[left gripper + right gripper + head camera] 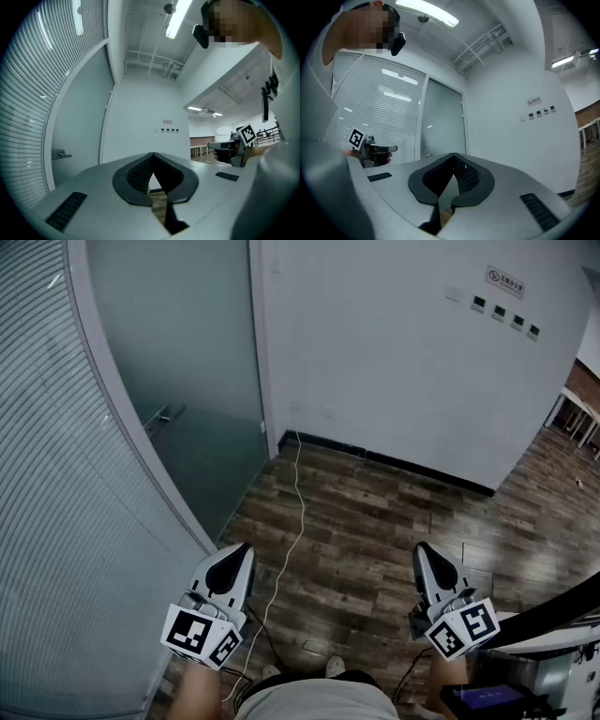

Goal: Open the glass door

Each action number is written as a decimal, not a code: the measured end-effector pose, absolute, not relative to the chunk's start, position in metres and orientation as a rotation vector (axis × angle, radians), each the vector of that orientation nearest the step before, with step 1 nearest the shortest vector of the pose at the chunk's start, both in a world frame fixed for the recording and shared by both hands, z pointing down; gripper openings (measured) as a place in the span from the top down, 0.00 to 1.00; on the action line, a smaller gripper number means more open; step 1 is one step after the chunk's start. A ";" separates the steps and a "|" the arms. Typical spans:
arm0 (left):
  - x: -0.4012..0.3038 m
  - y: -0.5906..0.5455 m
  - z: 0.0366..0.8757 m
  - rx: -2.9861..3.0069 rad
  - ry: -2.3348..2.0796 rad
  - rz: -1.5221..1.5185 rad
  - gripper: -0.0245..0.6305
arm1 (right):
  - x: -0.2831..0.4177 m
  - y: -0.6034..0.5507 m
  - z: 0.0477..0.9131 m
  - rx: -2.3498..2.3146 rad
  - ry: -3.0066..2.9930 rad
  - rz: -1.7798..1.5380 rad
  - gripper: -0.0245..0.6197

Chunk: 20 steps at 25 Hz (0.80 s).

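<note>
At the far left a curved partition of slatted blinds (47, 484) runs out of frame at top and bottom. Just right of it stands the frosted glass door (187, 343), its top cut off by the picture edge; nothing behind the glass can be made out. Its lever handle (164, 414) shows near the door's left edge, small and dim. The left claw (242, 554) points level, well short of the door and apart from the handle, its jaws closed tip to tip with nothing between them. The hand holding it is mostly hidden under the marker cube (200, 634). A thin white cable (292, 512) trails over the dark wooden floor (366, 521) from the foot of the wall, and its lower end is lost near the person's legs. The right claw (427, 557) also points level over the floor, jaws pressed together and empty. On the white wall (394, 362) a row of switches (506, 313) and a sign (505, 281) are too small to read. At the far right, pale table legs (574, 418) are cut off by the edge.
</note>
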State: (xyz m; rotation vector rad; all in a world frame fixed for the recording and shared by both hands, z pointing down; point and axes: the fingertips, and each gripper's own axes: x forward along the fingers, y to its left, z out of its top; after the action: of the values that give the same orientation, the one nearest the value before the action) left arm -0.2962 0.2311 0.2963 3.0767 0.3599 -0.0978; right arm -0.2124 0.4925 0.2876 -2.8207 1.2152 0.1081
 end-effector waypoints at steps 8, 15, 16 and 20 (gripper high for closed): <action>-0.283 0.256 0.305 3.092 0.246 -0.072 0.96 | -0.183 0.514 0.308 -2.749 1.307 0.061 0.96; -0.267 0.279 0.311 3.121 0.155 -0.043 0.96 | -0.151 0.519 0.321 -2.678 1.419 0.003 0.96; -0.264 0.279 0.312 3.124 0.147 -0.041 0.96 | -0.148 0.519 0.323 -2.670 1.430 -0.001 0.96; -0.245 0.274 0.316 3.113 0.124 -0.043 0.96 | -0.131 0.510 0.331 -2.658 1.467 -0.023 0.96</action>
State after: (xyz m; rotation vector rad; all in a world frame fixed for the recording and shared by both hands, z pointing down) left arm -0.2449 0.2743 0.3155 3.1133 0.1243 -0.0428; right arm -0.1306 0.5096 0.3306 -2.6577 1.4668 -0.0231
